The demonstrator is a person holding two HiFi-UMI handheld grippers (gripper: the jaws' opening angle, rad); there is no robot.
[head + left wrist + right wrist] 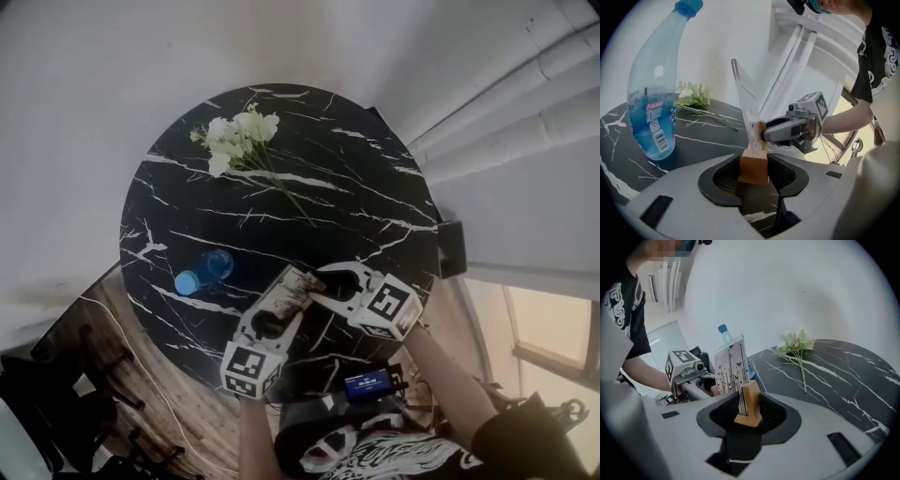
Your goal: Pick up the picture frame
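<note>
The picture frame (292,287) is a clear panel printed with butterflies (731,365), standing in two wooden foot blocks. My left gripper (753,165) is shut on one wooden block (753,168), and the panel (746,96) rises tilted from it. My right gripper (748,408) is shut on the other block (750,405). In the head view both grippers meet over the near part of the round black marble table (366,178), the left gripper (274,317) below the frame and the right gripper (325,285) to its right. I cannot tell whether the frame touches the table.
A blue-capped water bottle (203,272) stands left of the frame, close to the left gripper (652,89). White flowers (241,137) lie at the far side of the table. The table's near edge is just behind the grippers, with cables and gear below it.
</note>
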